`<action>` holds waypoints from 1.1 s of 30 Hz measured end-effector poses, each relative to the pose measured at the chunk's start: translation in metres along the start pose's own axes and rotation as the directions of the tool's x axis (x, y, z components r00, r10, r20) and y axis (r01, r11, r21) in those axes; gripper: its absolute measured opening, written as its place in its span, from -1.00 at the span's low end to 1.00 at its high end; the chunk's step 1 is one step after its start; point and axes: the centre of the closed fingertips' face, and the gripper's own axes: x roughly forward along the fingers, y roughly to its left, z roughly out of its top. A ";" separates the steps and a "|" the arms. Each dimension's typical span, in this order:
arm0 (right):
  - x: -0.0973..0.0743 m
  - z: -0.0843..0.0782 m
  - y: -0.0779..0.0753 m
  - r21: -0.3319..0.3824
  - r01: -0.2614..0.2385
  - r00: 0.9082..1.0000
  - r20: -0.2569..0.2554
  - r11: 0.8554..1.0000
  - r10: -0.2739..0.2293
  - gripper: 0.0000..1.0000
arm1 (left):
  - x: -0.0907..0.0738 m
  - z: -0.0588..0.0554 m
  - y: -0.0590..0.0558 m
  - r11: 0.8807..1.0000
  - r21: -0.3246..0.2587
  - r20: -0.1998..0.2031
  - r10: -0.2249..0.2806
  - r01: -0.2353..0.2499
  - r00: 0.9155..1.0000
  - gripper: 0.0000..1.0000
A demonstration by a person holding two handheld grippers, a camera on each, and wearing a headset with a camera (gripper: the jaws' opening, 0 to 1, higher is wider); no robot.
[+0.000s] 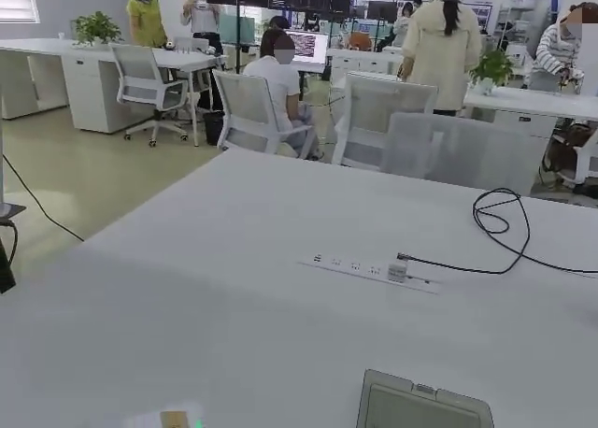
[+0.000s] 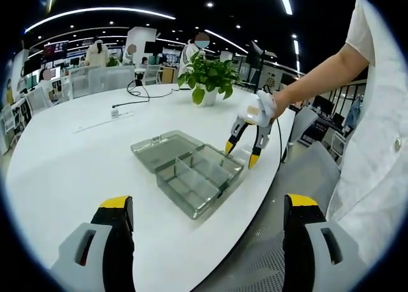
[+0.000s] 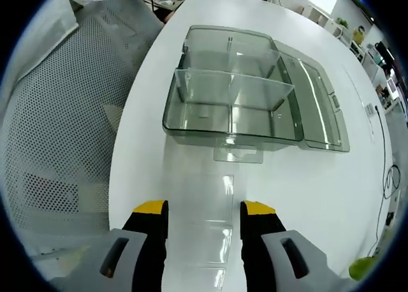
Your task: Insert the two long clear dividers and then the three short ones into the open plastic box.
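The clear plastic box (image 3: 233,97) stands open near the table's edge, its lid (image 3: 319,107) lying flat beside it. Clear dividers stand inside it and split it into compartments. Loose clear dividers (image 3: 224,241) lie flat on the table just in front of the box, under the gap of my right gripper (image 3: 204,210), which is open. In the left gripper view the box (image 2: 191,171) lies ahead of my open left gripper (image 2: 209,206), which has nothing between its fingers. The right gripper (image 2: 244,153) hovers by the box's far corner. The head view catches the lid (image 1: 425,405) at its bottom edge.
A grey mesh chair (image 3: 76,113) stands right at the table edge beside the box. A potted plant (image 2: 207,81) sits further along the table. A power strip (image 1: 369,269) and a black cable (image 1: 500,227) lie mid-table. People and office chairs fill the background.
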 end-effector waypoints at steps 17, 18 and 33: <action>-0.001 0.001 -0.002 -0.008 0.023 1.000 -0.018 1.000 -0.023 -0.34 | 0.001 0.001 0.000 1.000 -0.005 0.008 -0.004 0.004 1.000 1.00; -0.002 0.001 -0.002 -0.008 0.024 1.000 -0.020 1.000 -0.024 -0.34 | 0.000 0.001 0.000 1.000 -0.004 0.006 -0.002 0.002 1.000 1.00; -0.007 -0.001 -0.002 0.008 0.057 0.998 -0.026 0.998 -0.057 -0.35 | -0.002 0.002 -0.002 1.000 0.003 0.008 -0.005 0.005 1.000 1.00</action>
